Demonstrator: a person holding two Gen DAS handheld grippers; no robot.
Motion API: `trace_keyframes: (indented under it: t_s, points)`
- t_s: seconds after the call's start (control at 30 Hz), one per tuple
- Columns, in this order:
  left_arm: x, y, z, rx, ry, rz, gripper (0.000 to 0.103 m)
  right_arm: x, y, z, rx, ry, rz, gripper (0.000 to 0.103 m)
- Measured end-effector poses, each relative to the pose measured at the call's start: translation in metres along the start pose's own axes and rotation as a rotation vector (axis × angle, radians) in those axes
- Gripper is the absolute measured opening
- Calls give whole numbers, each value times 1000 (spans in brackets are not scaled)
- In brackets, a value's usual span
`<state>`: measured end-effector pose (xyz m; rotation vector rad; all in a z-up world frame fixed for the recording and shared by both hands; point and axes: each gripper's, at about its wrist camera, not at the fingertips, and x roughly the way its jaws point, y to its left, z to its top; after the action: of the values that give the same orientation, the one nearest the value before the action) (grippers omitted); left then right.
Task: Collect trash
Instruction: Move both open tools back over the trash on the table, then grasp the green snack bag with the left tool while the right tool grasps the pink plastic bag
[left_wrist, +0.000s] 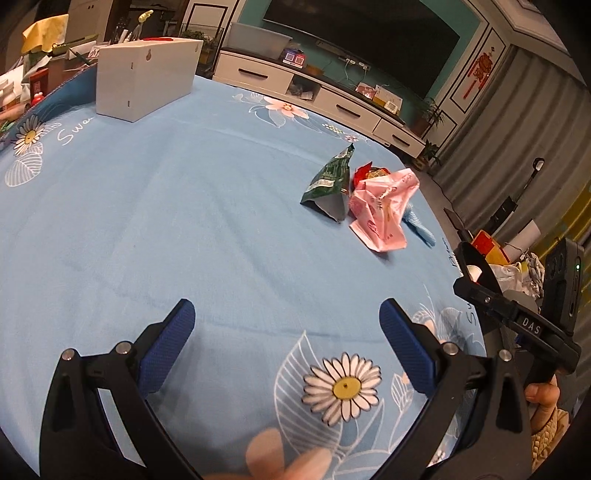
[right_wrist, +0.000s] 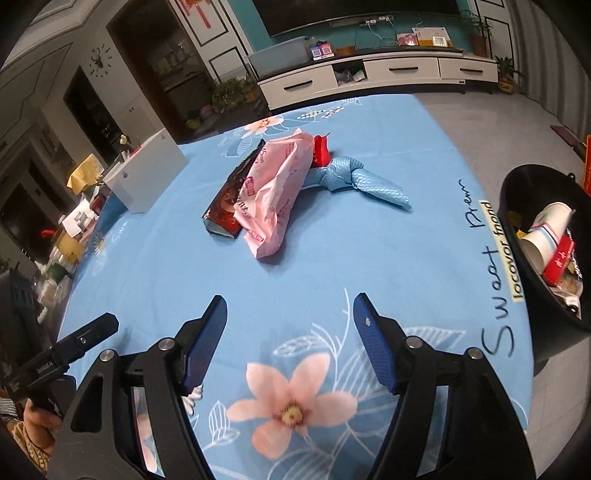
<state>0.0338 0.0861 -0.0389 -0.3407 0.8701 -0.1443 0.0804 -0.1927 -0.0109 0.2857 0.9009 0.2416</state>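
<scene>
Covering table, blue floral cloth (left_wrist: 221, 221), TV cabinet (right_wrist: 388, 72) behind

Bare tabletop (right_wrist: 155, 258) lies open up to the wrapper pile (right_wrist: 266, 192); a white box (right_wrist: 144, 177) stands far left, the black bin (right_wrist: 524, 221) off the right edge.

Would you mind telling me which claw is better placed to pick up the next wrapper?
Probably the right claw: it is open, faces the pink wrapper head-on, and the black bin stands on its side. The left claw, also open, sees the pile off to its right.
</scene>
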Motion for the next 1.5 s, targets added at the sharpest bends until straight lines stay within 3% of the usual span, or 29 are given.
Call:
trace_keyframes:
  t_s: [0.13,0.6,0.8,0.83,0.97,1.07,1.3,1.37,1.5]
  points:
    - [16,-4,10,10,7,-9,100,11,-5,10,15,-2,0,70]
    - [65,-20,50,67,-19,-5,100,68,1,63,76,-14,120,70]
    - [75,-21,60,89,-33,-6,100,91,0,81,134,-3,115,70]
    - [77,-22,62,91,-32,-6,100,93,0,82,128,0,97,69]
    - [83,-26,67,100,-30,-8,100,91,4,82,77,-14,87,30]
    - [89,-32,72,108,-32,-19,100,86,4,81,60,-30,68,15]
    - [112,-61,89,198,-36,-18,94,26,-10,68,45,-137,101,14]
    - [125,-68,92,231,-20,4,77,15,-17,62,54,-148,106,14]
    - [146,-73,93,259,23,41,62,-3,-35,49,77,-153,85,14]
